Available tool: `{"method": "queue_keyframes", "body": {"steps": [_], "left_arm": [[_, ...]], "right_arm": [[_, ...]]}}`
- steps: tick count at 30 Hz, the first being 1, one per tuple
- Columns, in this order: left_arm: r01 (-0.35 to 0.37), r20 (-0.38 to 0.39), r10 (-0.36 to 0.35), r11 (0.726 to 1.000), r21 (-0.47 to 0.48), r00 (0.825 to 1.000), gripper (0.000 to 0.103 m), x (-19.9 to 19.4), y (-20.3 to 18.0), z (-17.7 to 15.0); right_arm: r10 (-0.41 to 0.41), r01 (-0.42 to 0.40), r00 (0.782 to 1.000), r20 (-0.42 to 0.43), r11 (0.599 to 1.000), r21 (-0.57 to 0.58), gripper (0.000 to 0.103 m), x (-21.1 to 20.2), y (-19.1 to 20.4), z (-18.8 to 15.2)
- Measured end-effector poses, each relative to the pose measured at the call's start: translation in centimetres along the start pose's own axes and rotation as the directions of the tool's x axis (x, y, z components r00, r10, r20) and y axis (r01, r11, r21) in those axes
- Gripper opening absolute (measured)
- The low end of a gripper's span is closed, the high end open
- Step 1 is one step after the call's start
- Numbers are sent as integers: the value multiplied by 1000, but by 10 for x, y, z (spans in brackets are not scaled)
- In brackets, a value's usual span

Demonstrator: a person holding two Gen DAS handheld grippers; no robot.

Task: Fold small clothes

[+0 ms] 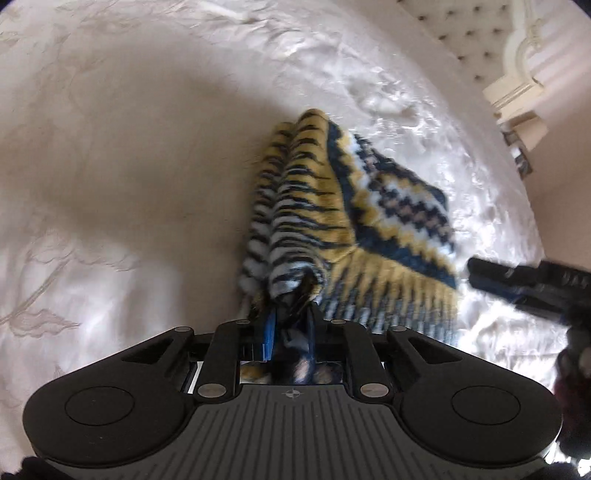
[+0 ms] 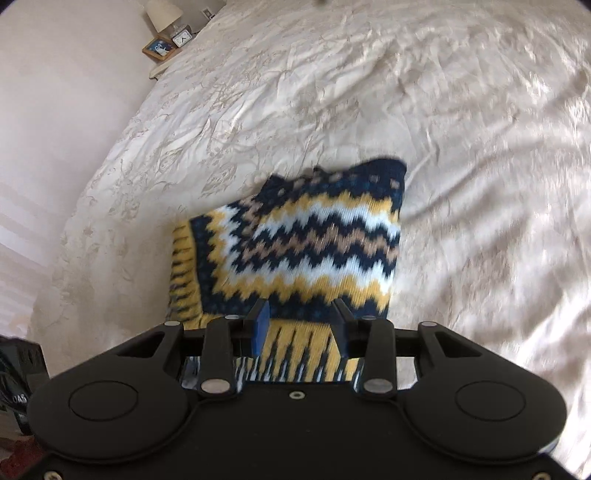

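Note:
A small knitted garment (image 1: 332, 221) with navy, yellow, white and tan zigzag bands lies on the white bedspread (image 1: 129, 166). My left gripper (image 1: 291, 314) is shut on a bunched striped edge of it, and the cloth hides the fingertips. In the right wrist view the garment (image 2: 314, 243) lies flat just ahead. My right gripper (image 2: 301, 321) is open, its fingers over the near yellow fringe without holding it. The right gripper also shows at the right edge of the left wrist view (image 1: 524, 284).
The bedspread (image 2: 461, 147) is wrinkled and reaches all around the garment. A nightstand with a lamp (image 2: 164, 14), a clock and a framed picture (image 2: 159, 48) stands beyond the bed's far left corner. A tufted headboard (image 1: 461, 33) is at the top right.

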State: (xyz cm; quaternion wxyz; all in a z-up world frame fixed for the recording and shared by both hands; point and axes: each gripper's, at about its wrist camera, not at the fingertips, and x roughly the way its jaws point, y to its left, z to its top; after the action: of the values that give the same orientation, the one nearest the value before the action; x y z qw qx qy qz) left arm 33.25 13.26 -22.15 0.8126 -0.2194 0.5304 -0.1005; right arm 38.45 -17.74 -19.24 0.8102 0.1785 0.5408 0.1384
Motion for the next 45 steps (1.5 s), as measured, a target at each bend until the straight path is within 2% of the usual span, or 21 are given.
{"method": "queue_keyframes", "body": {"steps": [3, 7, 10, 13, 15, 17, 19, 22, 24, 28, 31, 33, 35, 37, 40, 41, 42, 45], "left_arm": [[-4, 19, 3, 1000, 28, 1000, 17, -9, -4, -2], [-22, 26, 20, 997, 73, 999, 17, -19, -9, -4], [-41, 33, 38, 996, 79, 999, 17, -31, -7, -5], [-66, 84, 56, 990, 122, 995, 17, -50, -18, -1], [-74, 122, 54, 983, 170, 991, 17, -60, -30, 6], [-68, 142, 37, 974, 218, 989, 18, -61, -44, 17], [-52, 144, 17, 968, 245, 989, 28, -51, -55, 30], [-69, 142, 27, 951, 300, 989, 28, -22, -69, 47], [-103, 110, 70, 936, 336, 991, 28, 3, -74, 54], [-175, 17, 179, 932, 317, 984, 28, 47, -63, 64], [-180, -3, 189, 941, 287, 982, 30, 54, -55, 67], [-184, -7, 194, 940, 287, 981, 30, 54, -54, 67], [-190, -9, 201, 937, 293, 979, 30, 55, -55, 67], [-195, -9, 206, 936, 292, 978, 30, 56, -55, 67], [-200, -11, 212, 937, 286, 977, 30, 56, -57, 68], [-201, -11, 213, 937, 284, 977, 30, 57, -58, 69], [-203, -12, 216, 937, 284, 976, 31, 58, -58, 70], [-206, -14, 219, 937, 281, 976, 31, 59, -58, 71]], "right_arm": [[-71, 69, 995, 64, 997, 31, 48, 1, -10, 13], [-128, 124, 990, 67, 990, 65, 47, 21, -24, 32], [-79, 79, 997, 1, 996, 34, 45, 50, -14, 39], [-57, 50, 996, -62, 994, -99, 45, 79, 16, 38], [-36, 23, 996, -80, 987, -158, 47, 90, 32, 36], [-42, 29, 997, -70, 984, -179, 48, 92, 35, 34], [-26, 20, 999, -38, 989, -148, 48, 84, 30, 34], [-41, 47, 998, 48, 989, -137, 48, 62, 20, 35], [-59, 68, 996, 73, 989, -135, 49, 48, 13, 34], [-99, 105, 994, 43, 984, -143, 57, 42, -3, 35], [-72, 75, 997, 28, 989, -126, 58, 41, -9, 34], [-52, 56, 998, 30, 989, -139, 67, 44, -2, 35], [-38, 42, 999, 28, 984, -171, 68, 48, 6, 35], [-67, 67, 998, 8, 973, -221, 68, 58, 13, 36], [-151, 145, 988, -5, 954, -261, 68, 76, 11, 40], [-170, 161, 985, -13, 953, -256, 71, 80, 6, 42], [-184, 172, 983, -26, 955, -241, 80, 84, 0, 45], [-181, 169, 983, -41, 965, -203, 82, 84, -11, 48]]}}
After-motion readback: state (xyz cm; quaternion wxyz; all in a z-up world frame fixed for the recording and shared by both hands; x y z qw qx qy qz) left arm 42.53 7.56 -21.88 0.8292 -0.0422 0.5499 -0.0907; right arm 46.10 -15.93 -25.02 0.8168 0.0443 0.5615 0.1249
